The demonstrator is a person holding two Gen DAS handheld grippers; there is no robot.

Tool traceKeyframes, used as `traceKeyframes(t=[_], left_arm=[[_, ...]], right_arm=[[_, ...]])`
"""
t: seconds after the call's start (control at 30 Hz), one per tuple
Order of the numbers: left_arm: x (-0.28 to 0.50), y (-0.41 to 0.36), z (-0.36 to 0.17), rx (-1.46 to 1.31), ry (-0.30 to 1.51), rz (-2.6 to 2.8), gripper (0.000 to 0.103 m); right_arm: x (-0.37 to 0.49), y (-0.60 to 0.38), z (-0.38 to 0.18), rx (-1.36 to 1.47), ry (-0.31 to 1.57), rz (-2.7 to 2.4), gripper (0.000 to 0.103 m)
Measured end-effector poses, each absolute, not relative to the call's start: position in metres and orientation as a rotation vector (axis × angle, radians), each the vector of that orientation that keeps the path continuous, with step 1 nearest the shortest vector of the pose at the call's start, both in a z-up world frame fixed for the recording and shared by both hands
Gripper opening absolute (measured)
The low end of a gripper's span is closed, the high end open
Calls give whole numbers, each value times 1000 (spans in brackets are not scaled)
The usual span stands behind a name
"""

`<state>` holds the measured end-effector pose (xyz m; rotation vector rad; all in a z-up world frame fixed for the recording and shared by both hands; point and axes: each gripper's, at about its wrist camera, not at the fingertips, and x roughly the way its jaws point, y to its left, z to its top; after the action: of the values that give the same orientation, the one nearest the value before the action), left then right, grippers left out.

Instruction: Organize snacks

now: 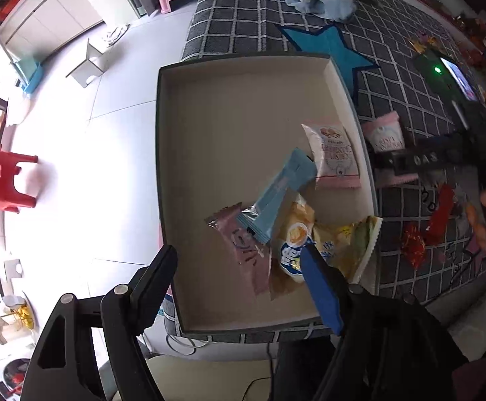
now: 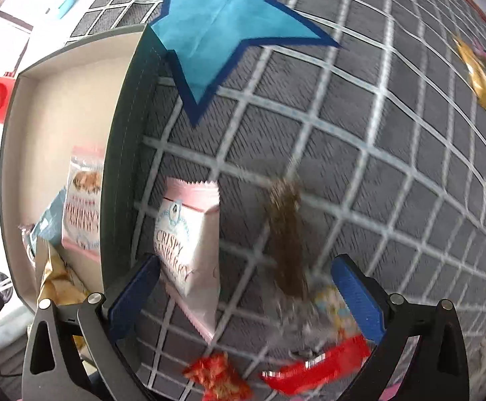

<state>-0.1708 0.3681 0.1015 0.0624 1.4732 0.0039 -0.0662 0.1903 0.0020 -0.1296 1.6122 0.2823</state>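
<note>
Right wrist view: my right gripper (image 2: 243, 295) hangs released above the pink packet (image 2: 189, 247) beside the box (image 2: 122, 133), next needing a clean pinch.

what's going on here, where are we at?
A person with a gripper in each hand is sorting snacks into a shallow box. Several packets already lie inside, including a blue wrapper and a yellow bag. The left gripper hangs open and empty above the box. The right gripper, open wide, is over the checked cloth, with a pink cranberry packet between its fingers, not gripped.
</note>
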Motion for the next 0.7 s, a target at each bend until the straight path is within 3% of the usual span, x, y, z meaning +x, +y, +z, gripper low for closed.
traceKeyframes(t=[0.37, 0.7], left_arm=[[-143, 298, 109, 93, 1464, -110, 79], [-85, 195, 100, 59, 1456, -226, 80]], right_arm=[[-28, 90, 9, 65, 1627, 87, 103], [-75, -10, 42, 235, 1587, -31, 103]])
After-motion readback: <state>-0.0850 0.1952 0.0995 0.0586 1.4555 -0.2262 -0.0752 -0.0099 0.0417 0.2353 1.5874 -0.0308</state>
